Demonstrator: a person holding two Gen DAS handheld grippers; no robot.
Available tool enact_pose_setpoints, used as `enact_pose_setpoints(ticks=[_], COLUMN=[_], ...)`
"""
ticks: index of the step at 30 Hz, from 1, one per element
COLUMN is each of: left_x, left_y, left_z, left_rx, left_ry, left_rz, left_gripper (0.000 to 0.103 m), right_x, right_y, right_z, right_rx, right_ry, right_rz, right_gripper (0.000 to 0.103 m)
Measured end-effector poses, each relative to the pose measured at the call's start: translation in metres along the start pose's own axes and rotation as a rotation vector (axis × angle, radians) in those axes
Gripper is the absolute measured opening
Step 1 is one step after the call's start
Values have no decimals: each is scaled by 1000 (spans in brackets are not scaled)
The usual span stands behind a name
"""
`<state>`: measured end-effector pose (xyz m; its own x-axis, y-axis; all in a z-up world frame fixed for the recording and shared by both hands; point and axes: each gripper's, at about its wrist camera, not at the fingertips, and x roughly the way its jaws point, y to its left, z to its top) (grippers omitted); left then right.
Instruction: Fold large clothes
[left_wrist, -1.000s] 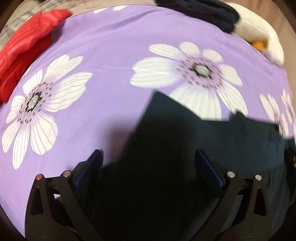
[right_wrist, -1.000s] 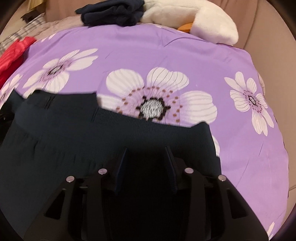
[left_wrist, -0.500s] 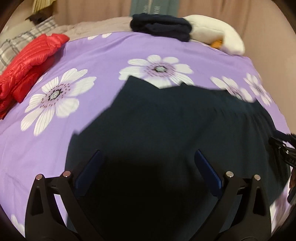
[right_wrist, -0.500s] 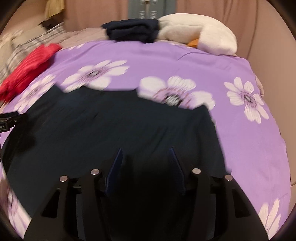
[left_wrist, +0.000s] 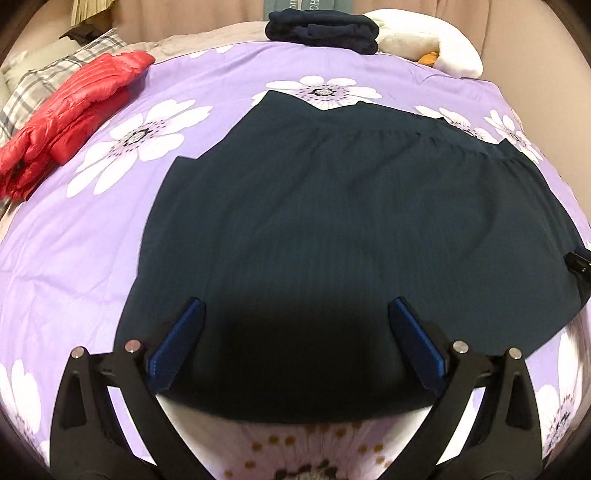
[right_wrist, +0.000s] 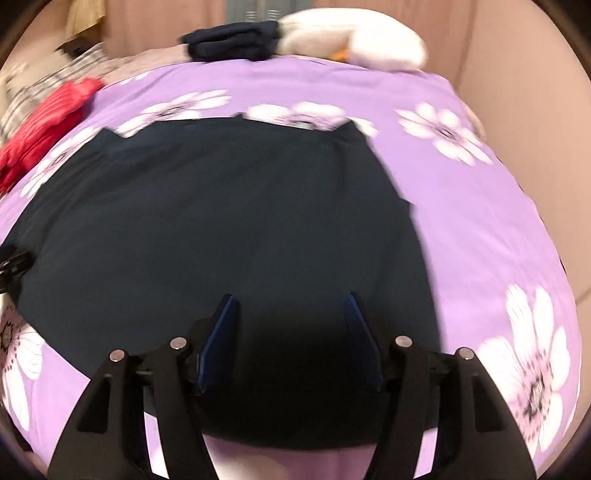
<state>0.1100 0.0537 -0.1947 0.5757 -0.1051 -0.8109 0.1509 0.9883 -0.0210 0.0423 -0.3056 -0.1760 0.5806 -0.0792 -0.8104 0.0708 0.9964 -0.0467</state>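
A large dark navy garment (left_wrist: 343, 221) lies spread flat on the purple flowered bedspread (left_wrist: 74, 240); the right wrist view shows the same garment (right_wrist: 221, 229). My left gripper (left_wrist: 295, 306) hangs above its near edge, jaws wide open with nothing pressed between the blue pads (left_wrist: 173, 347). My right gripper (right_wrist: 291, 301) hovers over the near right part of the cloth, its jaws opening, with no fabric pinched between its pads (right_wrist: 219, 339). The tip of the other gripper (left_wrist: 580, 258) shows at the right edge of the left wrist view.
A red puffer jacket (left_wrist: 70, 110) lies at the bed's left. A folded dark garment (left_wrist: 325, 27) and a white plush toy (left_wrist: 432, 44) rest at the far end. A plaid pillow (left_wrist: 44, 77) sits far left. A beige wall (right_wrist: 517, 74) borders the right side.
Both grippers have drawn back toward the near edge of the bed, so the whole garment now shows spread flat. The right gripper's jaws have widened.
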Motion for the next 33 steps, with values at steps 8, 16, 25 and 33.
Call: enact_pose_setpoints(ticks=[8,16,25,33], left_x=[-24,-79,-137,-169], left_y=[-5,-24,-39,-48], left_z=[-12,-3,10,32], left_rx=[8,31,13,-17], left_ry=[2,-63,-123,-50], left_rz=[19,31,25,167], left_gripper=[101,101,101,101], right_x=[-22,-65,-109,-155], right_y=[-30,-5,40,70], right_z=[-17,-12,4,20], right_rx=[84,45,24,-7], right_ry=[-1,-52,-86,-141], right_rz=[-73,-60,81,91], right_gripper=[62,84,102,102])
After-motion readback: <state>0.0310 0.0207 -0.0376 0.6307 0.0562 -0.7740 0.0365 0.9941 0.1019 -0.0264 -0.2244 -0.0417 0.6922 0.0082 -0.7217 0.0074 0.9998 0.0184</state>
